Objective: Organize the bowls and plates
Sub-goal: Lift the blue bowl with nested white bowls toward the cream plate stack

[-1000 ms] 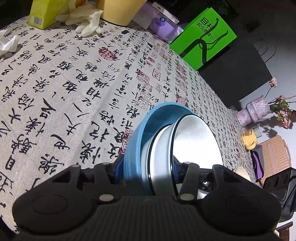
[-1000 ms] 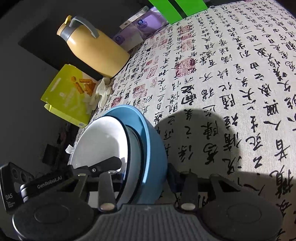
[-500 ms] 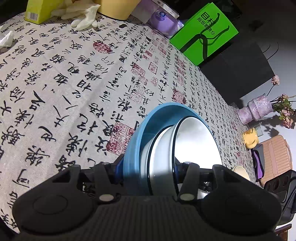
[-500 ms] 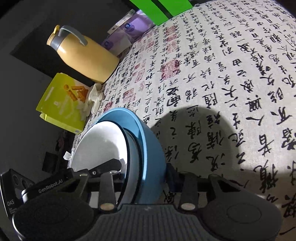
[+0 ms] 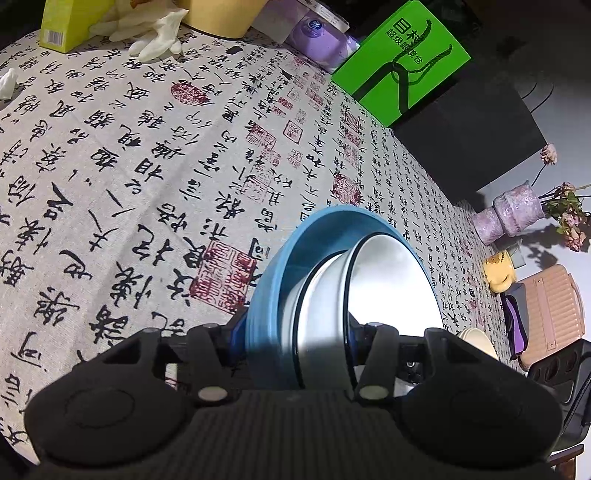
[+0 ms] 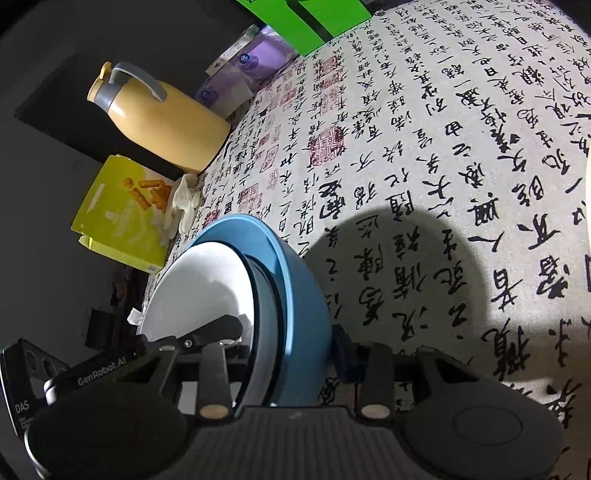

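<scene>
A blue bowl (image 5: pixel 271 284) with white, dark-rimmed bowls (image 5: pixel 391 291) nested in it hangs on edge above the calligraphy tablecloth (image 5: pixel 147 166). My left gripper (image 5: pixel 295 330) is shut on the stack's rim, one pad outside the blue wall and one inside the white bowl. From the opposite side my right gripper (image 6: pixel 288 347) is shut on the same stack, with the blue bowl (image 6: pixel 306 295) to its right and the white bowl (image 6: pixel 199 291) to its left. The left gripper's finger (image 6: pixel 210 330) shows inside the white bowl in the right wrist view.
A yellow thermos jug (image 6: pixel 162 118), a yellow-green box (image 6: pixel 118 218), white gloves (image 5: pixel 155 33), purple packs (image 5: pixel 317 40) and a green bag (image 5: pixel 402 59) line the table's far edge. A cream bowl (image 5: pixel 476 339), yellow cup (image 5: pixel 498 273) and purple vase (image 5: pixel 509 214) are at the right.
The held stack has drifted a little over the cloth, and the right wrist view has tilted slightly. Both grips on the bowls look the same.
</scene>
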The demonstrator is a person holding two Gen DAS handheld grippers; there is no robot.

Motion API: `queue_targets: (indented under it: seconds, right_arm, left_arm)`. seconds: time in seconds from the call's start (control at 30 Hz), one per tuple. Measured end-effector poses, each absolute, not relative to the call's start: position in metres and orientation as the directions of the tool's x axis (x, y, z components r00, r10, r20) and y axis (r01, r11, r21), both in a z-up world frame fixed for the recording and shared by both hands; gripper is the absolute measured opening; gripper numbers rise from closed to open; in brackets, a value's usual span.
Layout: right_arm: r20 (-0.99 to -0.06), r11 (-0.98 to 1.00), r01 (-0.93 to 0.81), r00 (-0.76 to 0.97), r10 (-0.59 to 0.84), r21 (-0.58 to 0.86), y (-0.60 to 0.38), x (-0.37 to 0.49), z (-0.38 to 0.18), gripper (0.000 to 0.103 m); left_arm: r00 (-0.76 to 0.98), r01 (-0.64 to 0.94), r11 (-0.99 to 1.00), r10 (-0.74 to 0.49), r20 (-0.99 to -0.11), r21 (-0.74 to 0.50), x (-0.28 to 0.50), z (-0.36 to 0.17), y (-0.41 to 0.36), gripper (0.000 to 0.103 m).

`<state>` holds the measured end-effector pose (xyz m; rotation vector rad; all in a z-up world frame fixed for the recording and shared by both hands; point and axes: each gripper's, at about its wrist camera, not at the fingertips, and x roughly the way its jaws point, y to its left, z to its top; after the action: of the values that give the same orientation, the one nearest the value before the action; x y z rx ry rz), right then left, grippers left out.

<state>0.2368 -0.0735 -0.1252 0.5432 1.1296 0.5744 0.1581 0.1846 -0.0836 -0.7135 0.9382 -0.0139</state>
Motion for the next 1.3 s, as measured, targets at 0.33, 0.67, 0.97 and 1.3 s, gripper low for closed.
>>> queue_targets:
  seconds: [0.33, 0.67, 0.97, 1.3]
  right_arm:
    - [-0.663, 0.732, -0.14, 0.337, 0.668, 0.666, -0.084, 0.236, -0.116, 0.038]
    - [-0.657, 0.737, -0.143, 0.364, 0.66, 0.66, -0.1, 0.233, -0.106, 0.038]
    - [-0.649, 0.739, -0.132, 0.393, 0.651, 0.661, -0.119, 0.233, -0.099, 0.037]
    - [-0.646, 0.74, -0.112, 0.413, 0.642, 0.663, -0.141, 0.232, -0.093, 0.037]
  left_arm:
    - [0.617, -0.272, 0.778, -0.31, -0.723, -0.566, 0.162, -0.076, 0.173, 0.049]
    - [0.625, -0.254, 0.778, -0.322, -0.711, -0.575, 0.167, -0.068, 0.158, 0.049]
    - [0.628, -0.232, 0.782, -0.334, -0.703, -0.579, 0.173, -0.061, 0.141, 0.049]
    - [0.624, -0.212, 0.789, -0.344, -0.701, -0.576, 0.179, -0.056, 0.119, 0.049]
